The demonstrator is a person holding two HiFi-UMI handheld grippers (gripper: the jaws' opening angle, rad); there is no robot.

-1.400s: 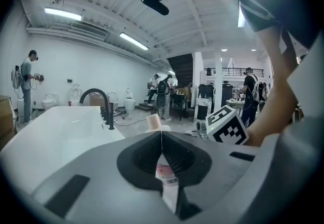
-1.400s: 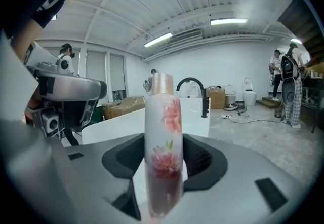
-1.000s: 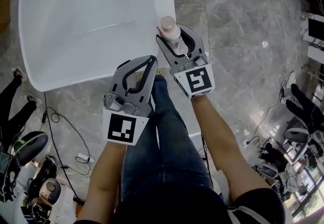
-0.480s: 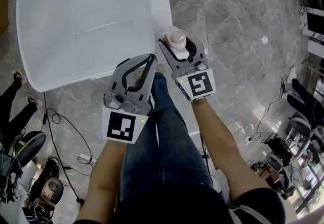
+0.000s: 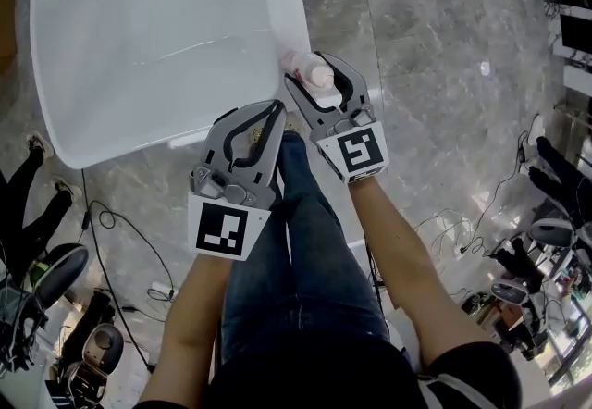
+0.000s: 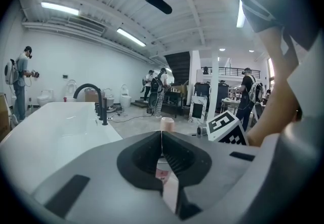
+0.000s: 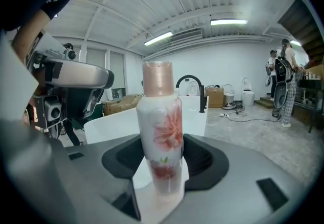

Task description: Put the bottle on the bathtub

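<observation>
A white bottle (image 5: 314,75) with a red flower print and a pink cap stands between the jaws of my right gripper (image 5: 308,68), which is shut on it. In the head view it sits at the right rim of the white bathtub (image 5: 139,37), cap leaning toward the tub. The right gripper view shows the bottle (image 7: 162,126) upright in the right gripper (image 7: 162,143), with the bathtub (image 7: 114,121) behind it. My left gripper (image 5: 275,109) hangs shut and empty just below the tub's near edge. In the left gripper view, the left gripper (image 6: 162,134) has the bottle's cap (image 6: 167,123) beyond it.
A black faucet (image 6: 96,100) rises from the tub's far rim. The floor is grey marble (image 5: 435,46). Cables (image 5: 120,231) and equipment (image 5: 55,278) lie at the lower left, more gear at the right edge. Other people stand far off in the hall.
My right gripper has carried the bottle slightly left and down, against the tub's right rim, tilting its cap toward the tub. The left gripper has stayed put.
</observation>
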